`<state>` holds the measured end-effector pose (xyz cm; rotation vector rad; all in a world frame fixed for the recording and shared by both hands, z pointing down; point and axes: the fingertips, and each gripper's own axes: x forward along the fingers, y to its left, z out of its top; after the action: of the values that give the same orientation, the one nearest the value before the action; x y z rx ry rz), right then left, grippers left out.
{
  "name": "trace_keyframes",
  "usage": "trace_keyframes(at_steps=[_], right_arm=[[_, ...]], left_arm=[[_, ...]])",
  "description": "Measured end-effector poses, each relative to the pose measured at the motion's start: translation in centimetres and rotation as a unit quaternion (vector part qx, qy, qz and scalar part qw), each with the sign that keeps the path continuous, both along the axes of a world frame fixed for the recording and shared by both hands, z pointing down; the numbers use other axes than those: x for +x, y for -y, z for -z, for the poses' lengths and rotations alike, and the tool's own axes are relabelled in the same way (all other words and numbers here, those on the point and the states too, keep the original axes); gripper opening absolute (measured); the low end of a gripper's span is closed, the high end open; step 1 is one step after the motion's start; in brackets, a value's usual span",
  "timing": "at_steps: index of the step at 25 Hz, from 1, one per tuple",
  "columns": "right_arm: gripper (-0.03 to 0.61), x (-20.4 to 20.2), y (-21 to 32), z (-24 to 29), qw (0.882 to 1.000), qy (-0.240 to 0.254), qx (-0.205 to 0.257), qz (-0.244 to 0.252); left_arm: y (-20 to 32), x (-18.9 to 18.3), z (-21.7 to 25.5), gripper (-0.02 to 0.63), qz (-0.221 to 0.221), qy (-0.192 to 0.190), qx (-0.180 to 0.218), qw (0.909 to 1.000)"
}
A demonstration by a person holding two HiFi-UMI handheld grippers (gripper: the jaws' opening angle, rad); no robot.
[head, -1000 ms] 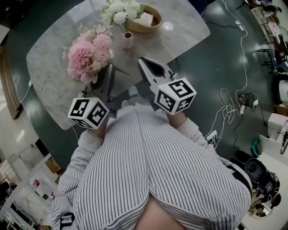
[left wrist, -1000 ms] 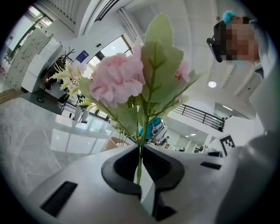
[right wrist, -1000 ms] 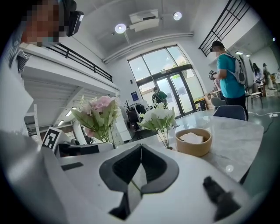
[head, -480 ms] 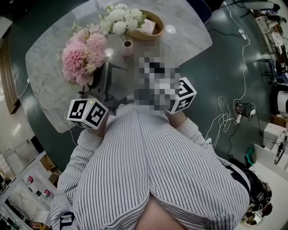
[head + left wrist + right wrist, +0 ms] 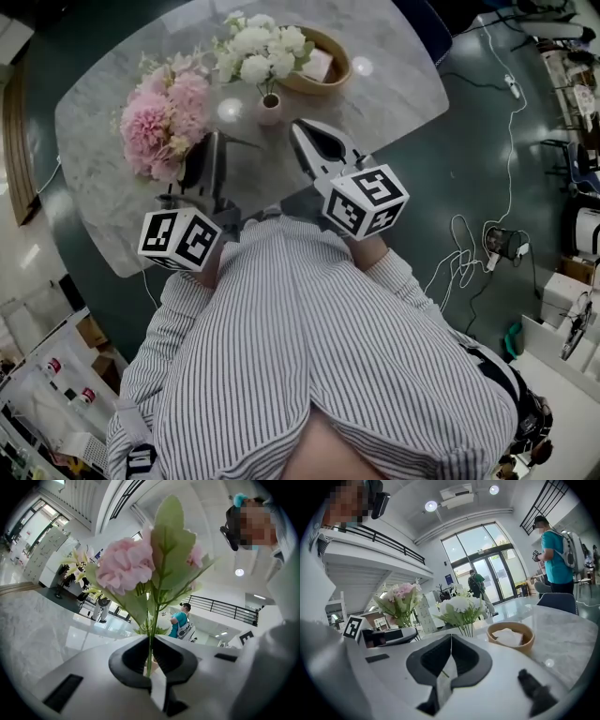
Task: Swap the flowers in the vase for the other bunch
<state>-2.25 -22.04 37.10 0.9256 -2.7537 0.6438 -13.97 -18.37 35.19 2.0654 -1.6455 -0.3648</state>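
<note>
A pink bunch [image 5: 161, 114] stands upright in my left gripper [image 5: 204, 150], which is shut on its green stems [image 5: 150, 639]; its blooms [image 5: 127, 566] fill the left gripper view. White flowers [image 5: 260, 52] stand in a small pink vase [image 5: 269, 108] on the marble table [image 5: 103, 178]. My right gripper [image 5: 299, 127] is shut and empty, just right of the vase and pointing past it. In the right gripper view the white flowers [image 5: 460, 607] rise right behind the closed jaws, which hide the vase, and the pink bunch [image 5: 400, 597] shows to the left.
A wooden bowl [image 5: 323, 58] with a folded white cloth sits behind the vase, also in the right gripper view [image 5: 512, 637]. A person's striped shirt [image 5: 309, 356] fills the near side. Cables [image 5: 469, 253] trail on the dark floor at right.
Both grippers have moved forward over the table, closer to the vase. The pink bunch went along in the left gripper. Both jaws stayed shut.
</note>
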Motion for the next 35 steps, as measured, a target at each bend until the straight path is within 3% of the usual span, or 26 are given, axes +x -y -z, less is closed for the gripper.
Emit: trace_keyframes(at_steps=[18, 21, 35], right_arm=[[0.020, -1.9, 3.5, -2.6, 0.999, -0.024, -0.012, 0.023], [0.099, -2.2, 4.5, -3.1, 0.999, -0.032, -0.012, 0.023], [0.191, -4.5, 6.7, -5.3, 0.996, -0.075, -0.018, 0.054]], left_arm=[[1.4, -1.8, -3.0, 0.032, 0.031, -0.030, -0.035, 0.9985], [1.6, -2.1, -3.5, 0.032, 0.031, -0.027, -0.040, 0.9983], [2.5, -2.9, -5.0, 0.032, 0.044, -0.033, -0.066, 0.9963]])
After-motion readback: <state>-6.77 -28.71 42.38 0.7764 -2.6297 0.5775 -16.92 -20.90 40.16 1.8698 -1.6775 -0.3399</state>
